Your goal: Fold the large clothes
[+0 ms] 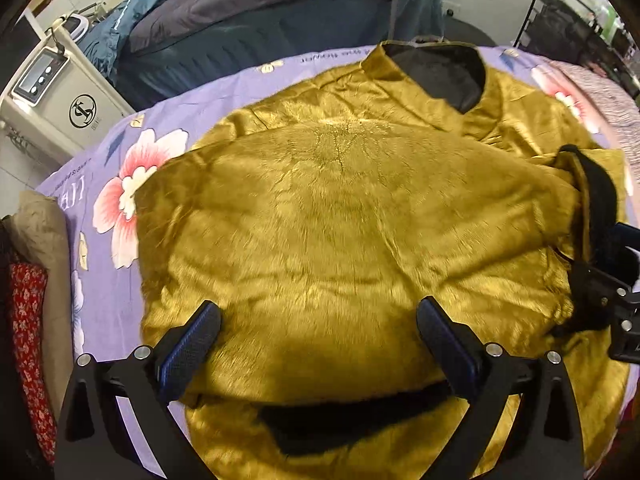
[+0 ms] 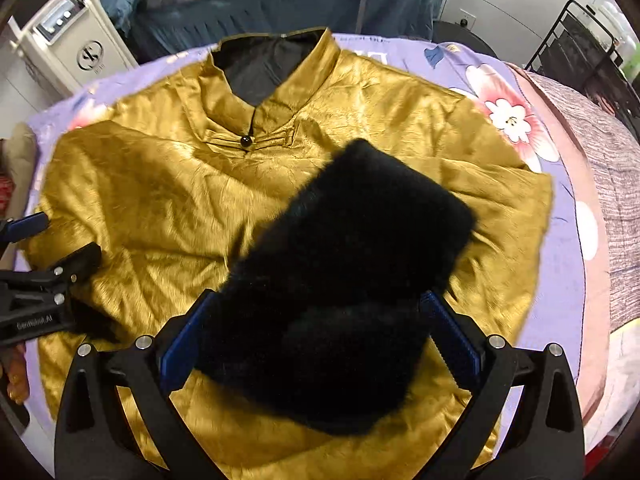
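A large mustard-gold jacket (image 1: 320,220) with a stand collar and black lining lies spread on a purple floral sheet (image 1: 100,168). It also fills the right wrist view (image 2: 168,200), collar (image 2: 272,76) at the far side. My left gripper (image 1: 318,340) is open, its fingers resting over the folded gold fabric near the hem. My right gripper (image 2: 320,332) is open around a black furry cuff (image 2: 340,272) that lies between its fingers. In the left wrist view the right gripper (image 1: 616,292) sits at the right edge by that cuff (image 1: 592,200).
A white machine (image 1: 60,92) stands at the far left. A blue-grey bed (image 1: 260,12) lies behind the sheet. A black wire rack (image 2: 592,52) stands at the far right. Red floral cloth (image 1: 28,352) hangs at the left edge.
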{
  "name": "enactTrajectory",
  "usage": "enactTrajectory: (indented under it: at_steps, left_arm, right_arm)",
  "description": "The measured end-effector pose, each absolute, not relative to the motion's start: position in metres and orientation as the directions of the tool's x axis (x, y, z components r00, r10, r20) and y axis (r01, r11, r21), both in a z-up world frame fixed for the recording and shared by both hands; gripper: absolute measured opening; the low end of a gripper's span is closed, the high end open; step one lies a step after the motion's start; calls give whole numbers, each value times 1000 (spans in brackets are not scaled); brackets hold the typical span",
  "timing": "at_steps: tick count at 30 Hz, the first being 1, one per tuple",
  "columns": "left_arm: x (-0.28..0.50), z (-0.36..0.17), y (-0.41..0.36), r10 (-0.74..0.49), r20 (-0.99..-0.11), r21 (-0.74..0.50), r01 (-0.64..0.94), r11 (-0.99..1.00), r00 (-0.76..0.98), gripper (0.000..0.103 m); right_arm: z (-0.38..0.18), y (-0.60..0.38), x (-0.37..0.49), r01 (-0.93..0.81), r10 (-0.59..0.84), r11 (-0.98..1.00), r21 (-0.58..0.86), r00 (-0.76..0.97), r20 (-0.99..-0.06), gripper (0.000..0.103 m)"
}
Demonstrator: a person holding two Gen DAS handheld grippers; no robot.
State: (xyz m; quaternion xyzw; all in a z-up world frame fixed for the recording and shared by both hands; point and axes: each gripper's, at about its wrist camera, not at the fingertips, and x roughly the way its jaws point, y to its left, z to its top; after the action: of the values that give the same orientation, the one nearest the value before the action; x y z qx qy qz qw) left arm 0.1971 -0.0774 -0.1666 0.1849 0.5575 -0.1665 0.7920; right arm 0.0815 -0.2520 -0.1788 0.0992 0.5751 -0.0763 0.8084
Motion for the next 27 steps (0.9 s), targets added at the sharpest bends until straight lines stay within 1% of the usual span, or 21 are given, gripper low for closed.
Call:
enactTrajectory:
  at_steps: [2, 5, 9, 11, 14, 15, 18, 21, 23, 27]
  left_arm:
    - [189, -157, -74, -81, -941, 92, 478, 873, 328, 97]
    - [170, -142, -70, -124, -935, 61, 494, 867, 334, 97]
    - [149, -135, -37, -179, -930, 3, 493, 870, 321, 97]
    - [140, -140, -4, -171, -939, -11, 470, 883, 300, 97]
    - [129, -155, 48, -139, -959, -24, 417, 908, 246, 97]
    - [124, -160, 68, -133, -965, -35, 391, 920, 227, 96]
    - [106, -168, 113, -140, -973, -73, 328, 942, 185, 96]
    - [88, -173, 135, -181, -974, -133, 308, 942, 133, 96]
    - [78, -177, 141, -213, -971, -172, 308, 936, 107, 96]
    - [64, -190, 139, -254, -966, -227, 326, 918, 42, 96]
  right_arm:
    - [-169, -261, 64, 241, 16, 965, 108, 354, -935, 98]
    - [-162, -271, 38, 265, 15, 957, 114, 350, -937, 98]
    - [-176, -305, 0, 312, 106, 928, 201, 294, -950, 98]
    - [-184, -327, -30, 346, 161, 903, 255, 277, -947, 98]
    - [-194, -354, -75, 401, 207, 865, 301, 262, -943, 97]
    - [-198, -360, -87, 413, 228, 852, 321, 260, -938, 96]
    - [-211, -374, -124, 444, 305, 809, 385, 243, -921, 86]
    - [-224, -378, -150, 459, 357, 782, 422, 225, -907, 82]
    - [-231, -378, -163, 469, 399, 755, 458, 226, -889, 77]
    - [-240, -374, -173, 467, 473, 715, 520, 225, -852, 76]
